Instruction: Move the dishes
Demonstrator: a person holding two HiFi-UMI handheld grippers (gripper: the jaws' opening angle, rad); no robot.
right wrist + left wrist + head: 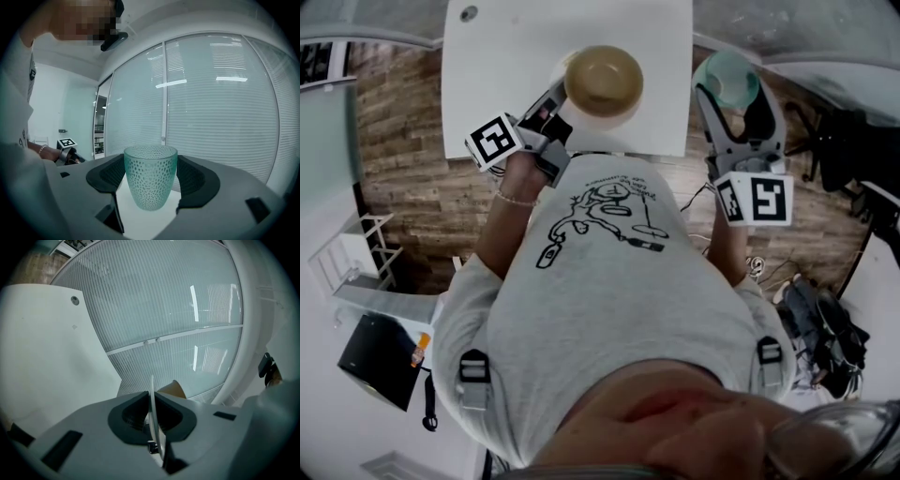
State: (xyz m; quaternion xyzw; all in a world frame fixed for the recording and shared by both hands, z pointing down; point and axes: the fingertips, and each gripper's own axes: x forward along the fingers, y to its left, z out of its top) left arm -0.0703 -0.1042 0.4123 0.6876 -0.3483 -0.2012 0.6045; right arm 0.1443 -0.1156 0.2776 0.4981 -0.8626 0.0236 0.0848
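Note:
A tan bowl rests on a thin white plate over the near edge of the white table. My left gripper is shut on the plate's rim. In the left gripper view, the plate shows edge-on between the pads of the left gripper, with the bowl just behind. My right gripper is shut on a teal dimpled glass cup, held upright off the table's right side. In the right gripper view, the cup stands between the dark pads of the right gripper.
The table has a small round hole near its far left. Frosted glass walls with blinds surround the spot. A wooden floor lies below, with a white rack at left and dark bags at right.

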